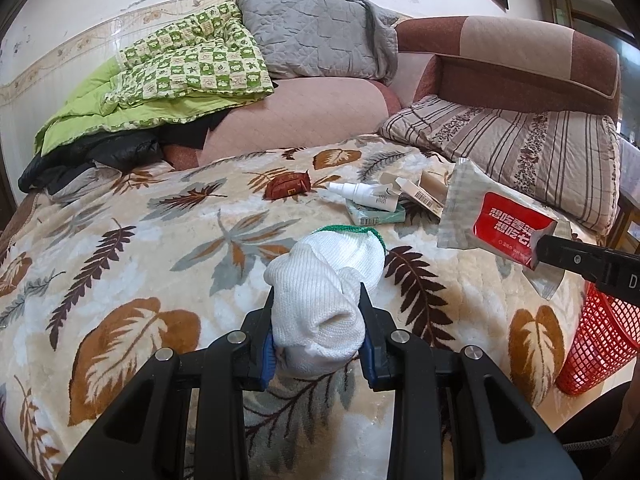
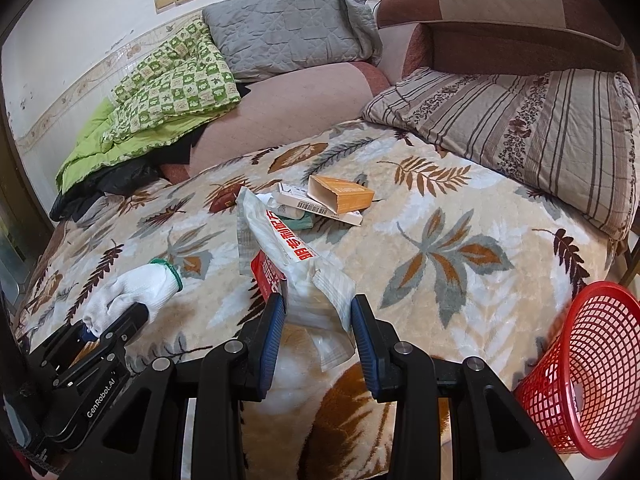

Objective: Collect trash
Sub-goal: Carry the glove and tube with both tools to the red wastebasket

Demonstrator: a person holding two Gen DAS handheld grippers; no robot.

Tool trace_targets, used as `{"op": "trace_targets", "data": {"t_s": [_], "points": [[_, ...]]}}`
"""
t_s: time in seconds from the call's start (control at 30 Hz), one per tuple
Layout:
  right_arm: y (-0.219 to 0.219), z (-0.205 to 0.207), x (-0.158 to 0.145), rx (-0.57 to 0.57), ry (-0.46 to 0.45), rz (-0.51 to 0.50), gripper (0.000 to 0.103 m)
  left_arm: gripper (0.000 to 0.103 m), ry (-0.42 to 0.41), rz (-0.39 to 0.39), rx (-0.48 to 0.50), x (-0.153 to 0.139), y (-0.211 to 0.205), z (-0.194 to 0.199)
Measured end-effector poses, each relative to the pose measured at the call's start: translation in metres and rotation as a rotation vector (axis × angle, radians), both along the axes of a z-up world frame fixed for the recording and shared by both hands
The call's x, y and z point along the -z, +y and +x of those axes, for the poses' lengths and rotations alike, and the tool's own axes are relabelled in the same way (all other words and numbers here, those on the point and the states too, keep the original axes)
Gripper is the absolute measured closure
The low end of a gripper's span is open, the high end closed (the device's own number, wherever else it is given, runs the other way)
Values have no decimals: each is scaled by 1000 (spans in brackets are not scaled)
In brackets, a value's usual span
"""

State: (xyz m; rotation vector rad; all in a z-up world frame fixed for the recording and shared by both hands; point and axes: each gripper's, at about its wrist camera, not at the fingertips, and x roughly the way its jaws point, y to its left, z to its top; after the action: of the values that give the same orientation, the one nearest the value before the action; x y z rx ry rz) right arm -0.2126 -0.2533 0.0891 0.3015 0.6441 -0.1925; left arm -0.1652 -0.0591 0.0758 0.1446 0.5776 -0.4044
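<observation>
Right wrist view shows our right claw (image 2: 318,320) clamped on a snack wrapper (image 2: 288,252) above the bed (image 2: 460,240), left claw (image 1: 318,334) gripping a white glove (image 1: 324,280); next, we judge, both go to the red basket (image 2: 592,368)

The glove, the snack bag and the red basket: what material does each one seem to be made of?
Glove: white knitted yarn, probably cotton, with visible ribs and a green cuff edge.
Snack bag: thin plastic film, glossy and crinkled, printed red.
Red basket: moulded plastic by its look, an open, slightly shiny lattice.
</observation>
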Motion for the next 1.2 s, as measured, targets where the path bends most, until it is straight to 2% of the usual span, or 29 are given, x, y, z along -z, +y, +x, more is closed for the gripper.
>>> {"op": "trace_targets", "data": {"t_s": [0.13, 0.27, 0.43, 0.6, 0.73, 0.83, 1.03, 1.13, 1.2], "points": [[-12, -14, -7, 22, -42, 48, 65, 72, 4, -12, 18, -3, 1, 1], [-33, -32, -17, 64, -65, 89, 65, 72, -20, -15, 95, -15, -14, -5], [-81, -78, -31, 184, -99, 104, 65, 72, -2, -44, 243, -36, -54, -22], [-136, -143, -42, 368, -112, 67, 63, 72, 3, -78, 401, -59, -109, -44], [-176, -190, -33, 513, -70, 43, 63, 70, 77, -121, 555, -66, -167, -67], [-204, -215, -17, 596, -39, 84, 63, 70, 143, -130, 633, -62, -205, -83], [-235, -232, 6, 668, -16, 141, 62, 70, 236, -97, 765, -48, -283, -113], [-247, -235, 14, 687, 0, 169, 53, 55, 290, -71, 809, -39, -310, -120], [-251, -237, 16, 690, -3, 180, 53, 54, 307, -72, 814, -38, -314, -122]]}}
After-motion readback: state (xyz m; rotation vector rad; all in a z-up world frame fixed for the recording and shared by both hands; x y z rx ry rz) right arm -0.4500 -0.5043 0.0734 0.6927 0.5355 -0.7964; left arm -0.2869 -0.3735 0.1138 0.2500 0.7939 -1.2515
